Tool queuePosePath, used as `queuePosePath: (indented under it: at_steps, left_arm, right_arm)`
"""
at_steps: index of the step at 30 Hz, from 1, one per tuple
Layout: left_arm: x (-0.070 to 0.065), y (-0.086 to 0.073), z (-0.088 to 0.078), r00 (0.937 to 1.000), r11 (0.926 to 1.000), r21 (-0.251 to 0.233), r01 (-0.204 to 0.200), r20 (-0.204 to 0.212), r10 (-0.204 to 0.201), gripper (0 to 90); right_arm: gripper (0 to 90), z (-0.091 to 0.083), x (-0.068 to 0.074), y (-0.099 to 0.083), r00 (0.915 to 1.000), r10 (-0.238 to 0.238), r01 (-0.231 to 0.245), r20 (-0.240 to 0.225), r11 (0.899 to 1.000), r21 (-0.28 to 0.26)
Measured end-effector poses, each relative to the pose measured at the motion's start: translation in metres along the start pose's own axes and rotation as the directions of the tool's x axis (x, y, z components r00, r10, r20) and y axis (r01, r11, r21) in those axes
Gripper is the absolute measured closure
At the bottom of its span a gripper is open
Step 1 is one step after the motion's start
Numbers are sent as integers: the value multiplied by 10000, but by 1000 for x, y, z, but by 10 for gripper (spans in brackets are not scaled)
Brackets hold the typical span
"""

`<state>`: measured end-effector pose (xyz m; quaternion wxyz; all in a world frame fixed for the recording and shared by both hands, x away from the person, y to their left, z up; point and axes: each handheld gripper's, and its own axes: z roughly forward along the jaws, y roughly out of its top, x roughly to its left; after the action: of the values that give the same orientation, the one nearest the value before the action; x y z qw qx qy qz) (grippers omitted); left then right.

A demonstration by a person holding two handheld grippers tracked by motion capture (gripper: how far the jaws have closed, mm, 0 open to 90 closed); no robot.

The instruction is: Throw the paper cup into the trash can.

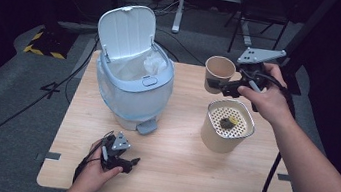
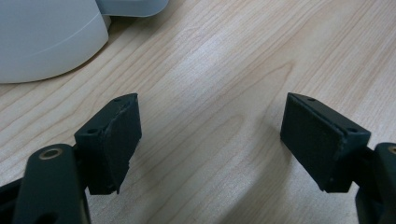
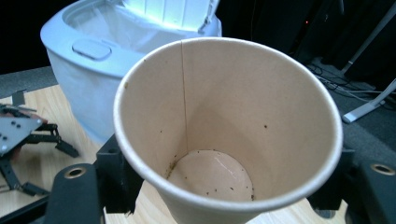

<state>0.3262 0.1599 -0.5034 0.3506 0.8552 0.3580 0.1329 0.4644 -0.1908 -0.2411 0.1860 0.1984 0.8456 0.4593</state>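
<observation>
Nearest the person, well in front of the pale blue pedal bin (image 1: 132, 83) with its lid raised and white liner showing, the left gripper (image 1: 121, 162) rests on the light wooden table (image 1: 173, 172), jaws spread and empty. Right of the bin stands a beige tub with a perforated strainer top (image 1: 228, 126) holding dark dregs. Just beyond it the right gripper (image 1: 224, 87) pinches a tan paper cup (image 1: 220, 68); only specks remain inside, so straining looks done and binning the cup likely remains.
</observation>
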Motion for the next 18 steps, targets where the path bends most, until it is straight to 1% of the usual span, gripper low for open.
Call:
queuePosePath:
  at_steps: [1, 5, 7, 9, 10, 11, 13, 15, 16, 18]
  left_arm:
    - [0, 0, 0, 10000, 10000, 10, -6, 8, 6, 211]
    - [0, 0, 0, 10000, 10000, -6, 7, -3, -7, 210]
    - [0, 0, 0, 10000, 10000, -6, -45, -41, 45, 210]
    - [0, 0, 0, 10000, 10000, -7, 3, -5, -3, 210]
    - [0, 0, 0, 10000, 10000, -7, 3, -5, -3, 210]
    - [0, 0, 0, 10000, 10000, -15, -8, -8, 8, 210]
    - [0, 0, 0, 10000, 10000, 2, -16, 2, 16, 210]
    - [0, 0, 0, 10000, 10000, 2, -13, 4, 13, 210]
    - [0, 0, 0, 10000, 10000, 2, -13, 4, 13, 210]
    - [2, 0, -1, 10000, 10000, -48, 14, 72, -14, 210]
  right_arm:
    - [278, 5, 5, 8, 10000, -22, 21, -63, 10000, -64]
    - [278, 15, 14, 24, 10000, 25, -26, -86, 9999, -140]
    - [277, 22, 17, 31, 10000, 0, -1, -61, 9999, -128]
    - [277, 28, 19, 37, 9999, 4, -5, -122, 9999, -121]
    - [277, 28, 19, 37, 9999, 4, -5, -122, 9999, -121]
    - [277, 33, 21, 44, 9999, -34, 31, -152, 9999, -157]
    - [276, 38, 23, 50, 9996, -22, 15, -272, 9997, -250]
    - [274, 44, 26, 56, 9995, -54, 44, -316, 9995, -320]
    - [274, 44, 26, 56, 9995, -54, 44, -316, 9995, -320]
    - [273, 53, 29, 65, 9989, -167, 150, -429, 9992, -381]
